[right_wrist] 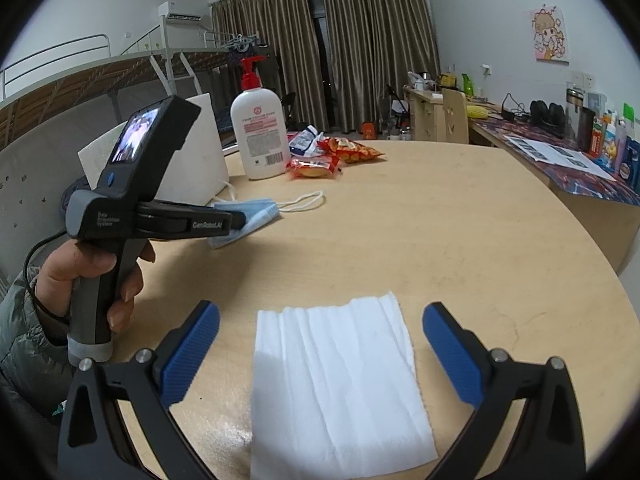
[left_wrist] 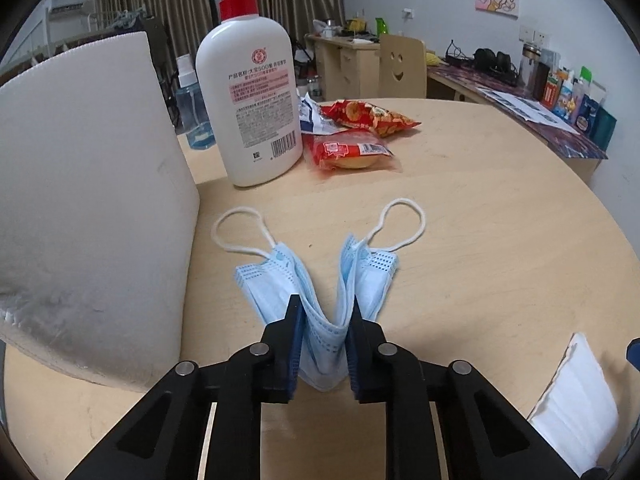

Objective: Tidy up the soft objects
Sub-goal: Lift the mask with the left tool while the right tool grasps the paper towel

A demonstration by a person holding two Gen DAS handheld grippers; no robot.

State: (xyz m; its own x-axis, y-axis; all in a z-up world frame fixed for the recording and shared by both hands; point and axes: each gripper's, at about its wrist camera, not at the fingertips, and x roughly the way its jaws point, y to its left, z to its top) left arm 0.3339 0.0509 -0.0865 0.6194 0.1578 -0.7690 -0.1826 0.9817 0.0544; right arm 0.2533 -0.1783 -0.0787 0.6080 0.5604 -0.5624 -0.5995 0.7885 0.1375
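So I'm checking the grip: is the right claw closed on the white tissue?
No, the right claw stands wide open around the tissue.

"GenRobot.AI" runs in white along the arm of the left gripper (right_wrist: 236,216), at nine o'clock in the right wrist view; "Data Acquisition System" sits small on its body. The lotion bottle (left_wrist: 256,92) carries Chinese print including "500" and a barcode.

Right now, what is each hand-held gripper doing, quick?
Left hand-held gripper: closed on the folded blue face mask.
Right hand-held gripper: open, holding nothing, with the white tissue lying on the table between its fingers.
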